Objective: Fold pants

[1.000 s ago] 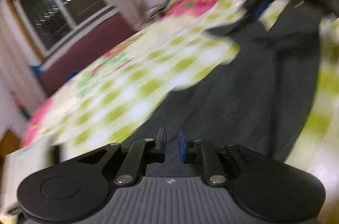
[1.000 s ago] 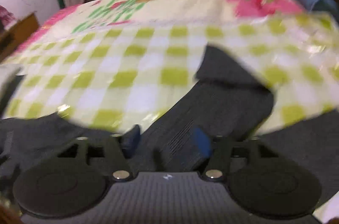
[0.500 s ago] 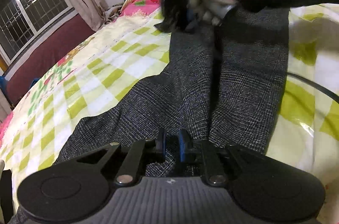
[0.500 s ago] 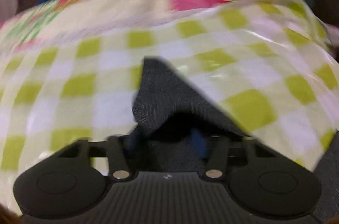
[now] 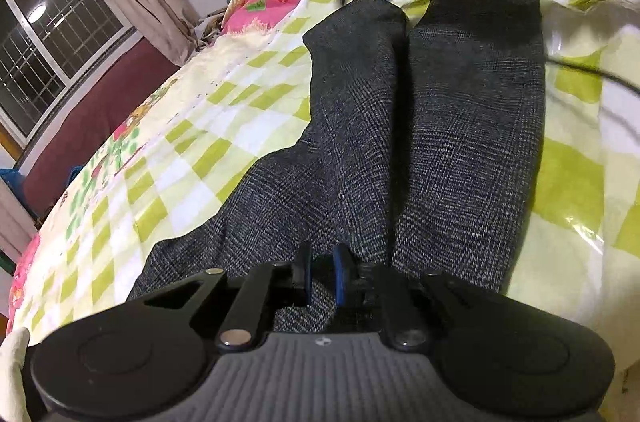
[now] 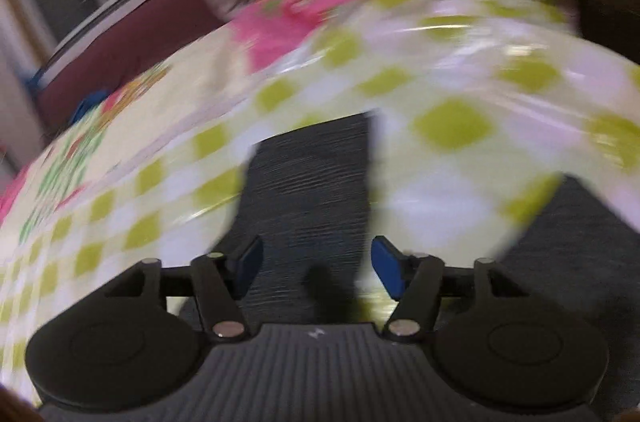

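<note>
A: On the bed [image 5: 224,126], your left gripper [image 5: 322,274] pinches the pants [image 5: 440,126] near the waist; legs lie far.

B: Right gripper [image 6: 316,266] gapes empty over a hem; you probably grab it next.

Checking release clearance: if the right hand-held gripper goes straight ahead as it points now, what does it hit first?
Probably the dark pants leg, lying between the open fingers of the right hand-held gripper. Beyond it is the checkered bedspread. The frame is blurred, so depth is uncertain.
</note>
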{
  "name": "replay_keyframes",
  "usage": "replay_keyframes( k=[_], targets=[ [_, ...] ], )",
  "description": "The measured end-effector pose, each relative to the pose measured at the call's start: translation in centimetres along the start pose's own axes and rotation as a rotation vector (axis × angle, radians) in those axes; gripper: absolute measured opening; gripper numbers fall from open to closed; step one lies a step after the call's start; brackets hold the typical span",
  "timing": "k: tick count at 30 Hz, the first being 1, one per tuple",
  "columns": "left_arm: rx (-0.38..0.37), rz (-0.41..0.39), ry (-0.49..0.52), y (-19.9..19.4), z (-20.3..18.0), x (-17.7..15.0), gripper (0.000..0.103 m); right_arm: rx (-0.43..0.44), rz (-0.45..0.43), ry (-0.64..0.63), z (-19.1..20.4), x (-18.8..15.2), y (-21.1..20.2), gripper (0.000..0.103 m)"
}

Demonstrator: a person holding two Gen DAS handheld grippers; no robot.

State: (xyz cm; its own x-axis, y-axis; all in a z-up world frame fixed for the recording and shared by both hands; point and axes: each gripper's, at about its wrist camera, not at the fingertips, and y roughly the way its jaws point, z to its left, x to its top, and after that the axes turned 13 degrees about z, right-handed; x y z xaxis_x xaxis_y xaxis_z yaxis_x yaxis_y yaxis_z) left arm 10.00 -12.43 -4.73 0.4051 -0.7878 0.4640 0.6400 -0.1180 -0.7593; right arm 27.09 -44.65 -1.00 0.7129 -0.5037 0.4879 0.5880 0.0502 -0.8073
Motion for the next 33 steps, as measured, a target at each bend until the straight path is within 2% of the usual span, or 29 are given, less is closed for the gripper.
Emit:
replay_keyframes(
  k=[2,3,6,7,10,11,12,14,15,17,19,22,24,27,30,33],
  targets=[
    [0.004,-0.010,-0.003,0.2,-0.1,0.1,0.027,-0.017,0.032,-0.047,3.0,0.5,2.0,0.066],
    [0.003,-0.017,-0.008,0.3,0.0,0.1,0.027,-0.038,0.052,-0.058,4.5,0.9,3.2,0.073],
    [-0.019,-0.028,-0.040,0.6,0.4,0.0,0.027,-0.119,0.116,-0.070,8.1,1.8,7.4,0.075],
    [-0.031,-0.029,-0.053,0.7,0.6,-0.1,0.027,-0.164,0.121,-0.090,9.1,2.1,8.6,0.076],
    [-0.064,-0.030,-0.100,0.7,1.3,-0.2,0.027,-0.391,0.100,-0.171,10.7,2.8,11.7,0.076],
    [-0.069,-0.032,-0.108,0.7,1.4,-0.2,0.027,-0.405,0.092,-0.146,10.1,3.1,11.9,0.076],
    [-0.072,-0.034,-0.112,0.7,1.5,-0.2,0.027,-0.374,0.102,-0.102,9.2,3.5,11.7,0.071],
    [-0.068,-0.036,-0.117,0.9,1.5,-0.2,0.027,-0.340,0.113,-0.090,8.3,3.9,10.9,0.034],
    [-0.063,-0.035,-0.114,0.8,1.5,-0.2,0.027,-0.289,0.120,-0.074,7.7,4.2,10.1,0.006],
    [-0.044,-0.028,-0.106,0.6,1.4,0.0,0.027,-0.157,0.108,0.000,6.1,4.4,7.5,0.006],
    [-0.020,-0.023,-0.095,0.2,1.4,0.2,0.027,-0.072,0.056,0.017,5.0,4.7,4.7,0.006],
    [0.020,-0.040,-0.074,-1.0,1.2,0.6,0.027,0.113,-0.033,0.074,2.8,4.3,-0.9,0.006],
    [0.033,-0.067,-0.065,-2.1,1.1,1.0,0.027,0.265,-0.110,0.109,0.2,3.1,-5.6,0.005],
    [0.042,-0.093,-0.038,-3.0,0.1,1.5,0.027,0.395,-0.209,0.154,-4.4,0.6,-11.1,0.005],
    [0.032,-0.085,0.020,-3.1,-1.8,1.8,0.030,0.376,-0.254,0.253,-10.5,-3.1,-13.3,0.007],
    [0.048,-0.069,0.118,-2.6,-4.1,1.9,0.033,0.254,-0.185,0.331,-15.5,-6.9,-11.5,0.013]
  ],
)
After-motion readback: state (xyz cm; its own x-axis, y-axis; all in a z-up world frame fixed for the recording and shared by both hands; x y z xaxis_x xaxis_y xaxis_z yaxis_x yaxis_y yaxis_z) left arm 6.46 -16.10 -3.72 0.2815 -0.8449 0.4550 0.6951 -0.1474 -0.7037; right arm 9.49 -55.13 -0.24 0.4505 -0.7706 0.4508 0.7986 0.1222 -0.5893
